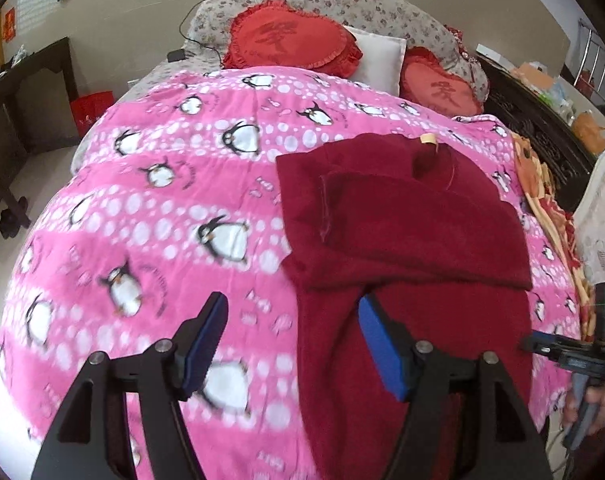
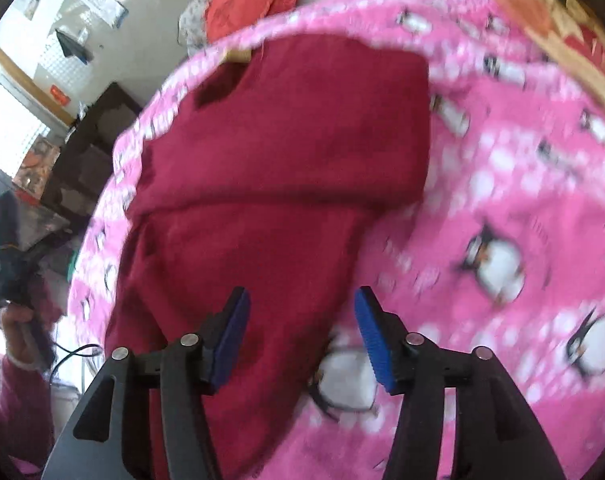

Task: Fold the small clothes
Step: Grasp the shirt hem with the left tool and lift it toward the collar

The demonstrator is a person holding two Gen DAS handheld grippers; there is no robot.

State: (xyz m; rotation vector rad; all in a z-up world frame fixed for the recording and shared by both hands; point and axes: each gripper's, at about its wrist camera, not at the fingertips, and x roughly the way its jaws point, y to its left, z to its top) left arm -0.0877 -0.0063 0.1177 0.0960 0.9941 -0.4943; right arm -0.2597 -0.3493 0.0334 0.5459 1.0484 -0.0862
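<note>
Sweater (image 1: 402, 232), dark red, lies on the bed's pink quilt (image 1: 162, 200), right of centre, collar at the far end. Sleeves appear folded across the chest; the lower body still runs long toward the near edge.

Step, judged: between folds, side folds done, lengthwise fold pending. Next move calls for gripping the near hem at both corners and carrying it up to the collar.

Left tool (image 1: 292, 344): jaws wide apart, nothing between the pads, above the sweater's left edge. Right tool (image 2: 302, 336): likewise released, empty, above its right edge.
</note>
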